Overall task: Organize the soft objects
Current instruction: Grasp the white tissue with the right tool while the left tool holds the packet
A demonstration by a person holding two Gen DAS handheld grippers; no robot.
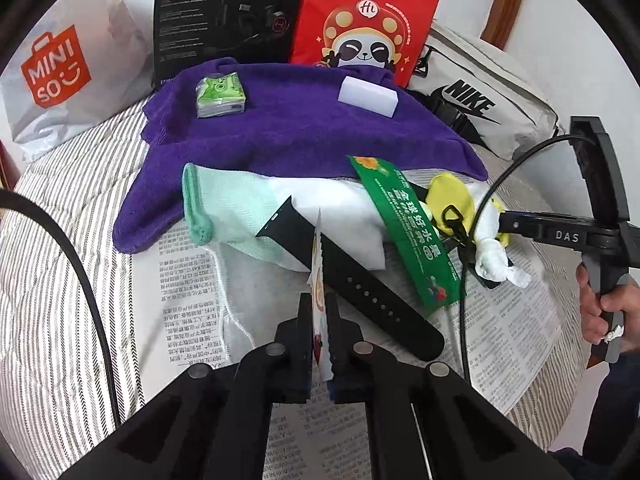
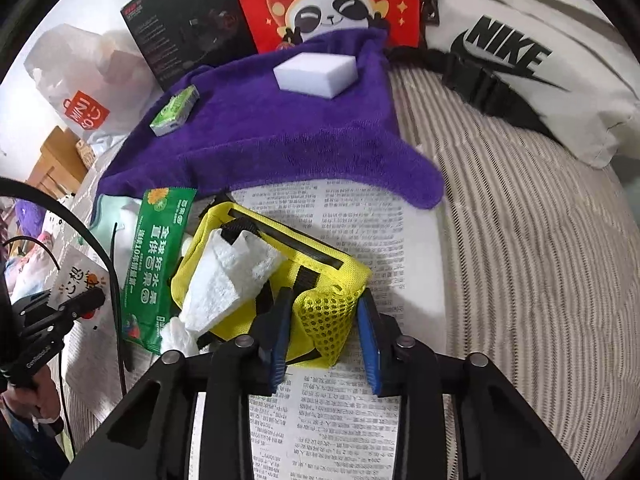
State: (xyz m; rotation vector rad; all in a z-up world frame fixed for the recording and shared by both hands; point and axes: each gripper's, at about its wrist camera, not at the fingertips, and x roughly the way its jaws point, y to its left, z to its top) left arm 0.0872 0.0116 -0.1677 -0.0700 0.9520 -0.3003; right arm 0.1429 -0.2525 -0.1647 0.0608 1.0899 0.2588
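— Left gripper (image 1: 319, 312), from its own camera?
— Jaws clamped on a thin white sachet (image 1: 318, 280) held edge-on above the black watch strap (image 1: 360, 288) and newspaper (image 1: 192, 280); bare newsprint lies to its left.
— And the right-hand camera?
— Right gripper (image 2: 324, 320) stands apart, its fingers either side of the yellow mesh pouch (image 2: 280, 264), whose netted corner lies between them. Striped bedding (image 2: 520, 240) stays bare rightward. Behind, the purple towel (image 2: 280, 132) carries a white sponge (image 2: 316, 74).
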